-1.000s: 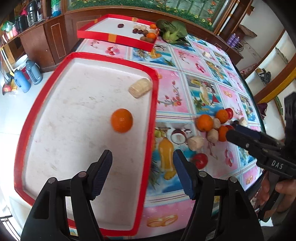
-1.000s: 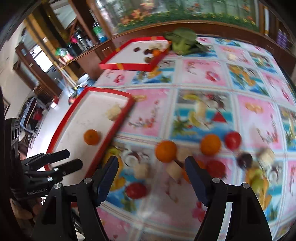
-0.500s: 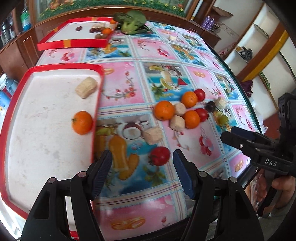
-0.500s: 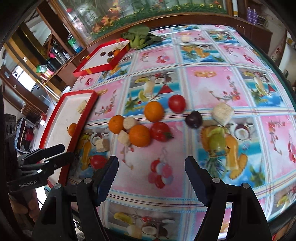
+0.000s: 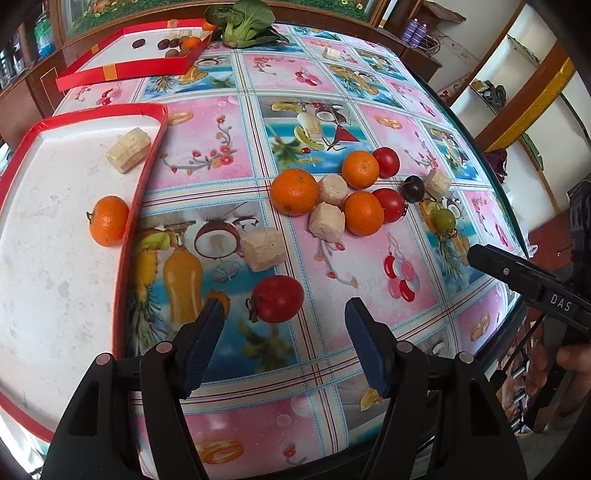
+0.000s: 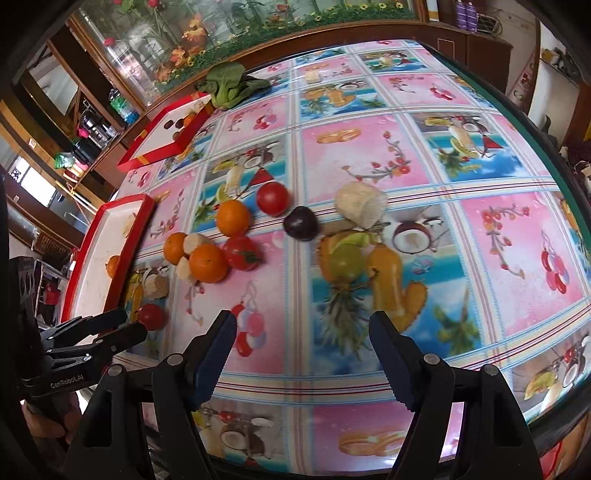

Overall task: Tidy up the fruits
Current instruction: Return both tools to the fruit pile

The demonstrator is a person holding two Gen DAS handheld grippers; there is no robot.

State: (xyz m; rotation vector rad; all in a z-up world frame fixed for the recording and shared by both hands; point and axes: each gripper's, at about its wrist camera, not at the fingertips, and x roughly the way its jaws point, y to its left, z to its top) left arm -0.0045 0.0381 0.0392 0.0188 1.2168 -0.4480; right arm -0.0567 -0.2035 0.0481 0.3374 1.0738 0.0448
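Note:
My left gripper [image 5: 284, 317] is open, with a red tomato [image 5: 277, 298] on the table just ahead between its fingertips. A red-rimmed white tray [image 5: 44, 288] to its left holds one orange [image 5: 108, 220] and a pale chunk [image 5: 128, 149]. A cluster of oranges [image 5: 294, 191], tomatoes [image 5: 388, 205] and pale chunks [image 5: 326, 221] lies farther ahead. My right gripper [image 6: 301, 332] is open and empty above the near table edge. A green grape [image 6: 345, 257], dark plum [image 6: 300, 223] and pale chunk [image 6: 360, 209] lie ahead of it.
A second red tray [image 5: 122, 62] with small fruits stands at the far left, next to a leafy green vegetable [image 5: 242, 22]. The table's front edge is close below both grippers. The right gripper shows at the right in the left wrist view [image 5: 524, 280].
My left gripper has swung right, from over the tray to the tomato on the table. My right gripper has also swung right toward the grape and plum.

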